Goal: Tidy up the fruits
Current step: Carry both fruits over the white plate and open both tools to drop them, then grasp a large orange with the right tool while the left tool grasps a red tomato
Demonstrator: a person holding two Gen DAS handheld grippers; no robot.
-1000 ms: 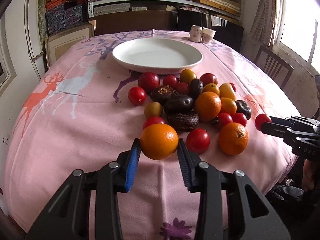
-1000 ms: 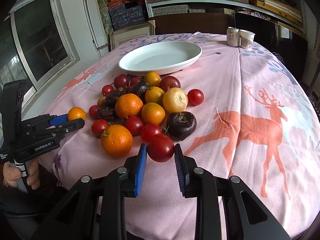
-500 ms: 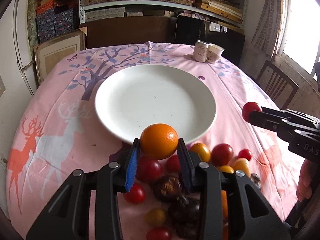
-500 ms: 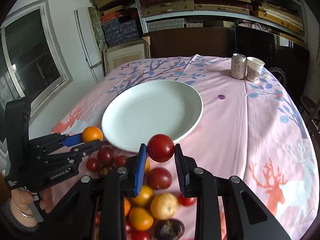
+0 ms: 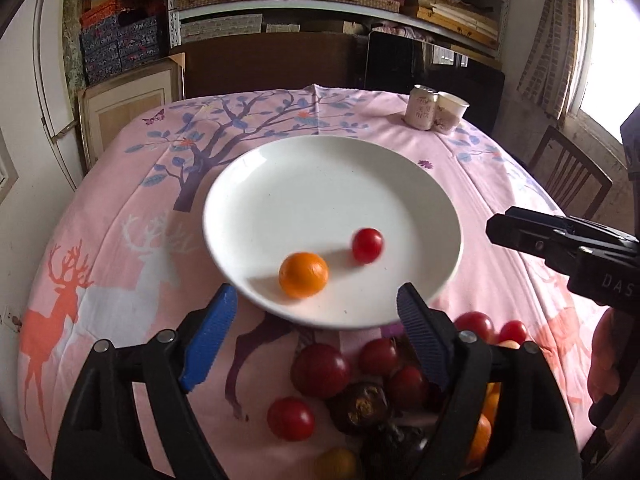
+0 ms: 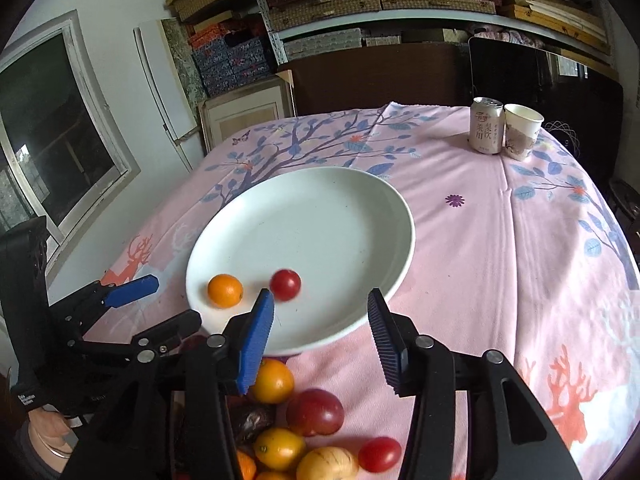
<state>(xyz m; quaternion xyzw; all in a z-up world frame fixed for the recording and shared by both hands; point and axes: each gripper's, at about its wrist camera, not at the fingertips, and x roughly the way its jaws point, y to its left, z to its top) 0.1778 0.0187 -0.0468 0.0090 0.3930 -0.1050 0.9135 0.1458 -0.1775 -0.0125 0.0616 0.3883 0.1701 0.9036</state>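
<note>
A white plate (image 5: 280, 184) (image 6: 360, 200) sits mid-table on the pink cloth. An orange (image 5: 303, 274) (image 6: 225, 291) and a red tomato (image 5: 367, 245) (image 6: 285, 284) lie on its near part; the tomato is blurred. My left gripper (image 5: 316, 312) is open and empty at the plate's near rim. My right gripper (image 6: 320, 324) is open and empty at the near rim too. It shows at the right in the left wrist view (image 5: 560, 240). A pile of tomatoes, oranges and dark fruits (image 5: 360, 392) (image 6: 304, 420) lies below both grippers.
A drink can (image 6: 486, 125) and a paper cup (image 6: 520, 132) stand at the table's far right. Shelves with boxes fill the back wall. A wooden chair (image 5: 568, 172) stands beside the table on the right. A window is on the left in the right wrist view.
Both grippers opened and released their fruit: the orange and the red tomato now lie on the plate. Both grippers moved closer to the plate's near rim.
</note>
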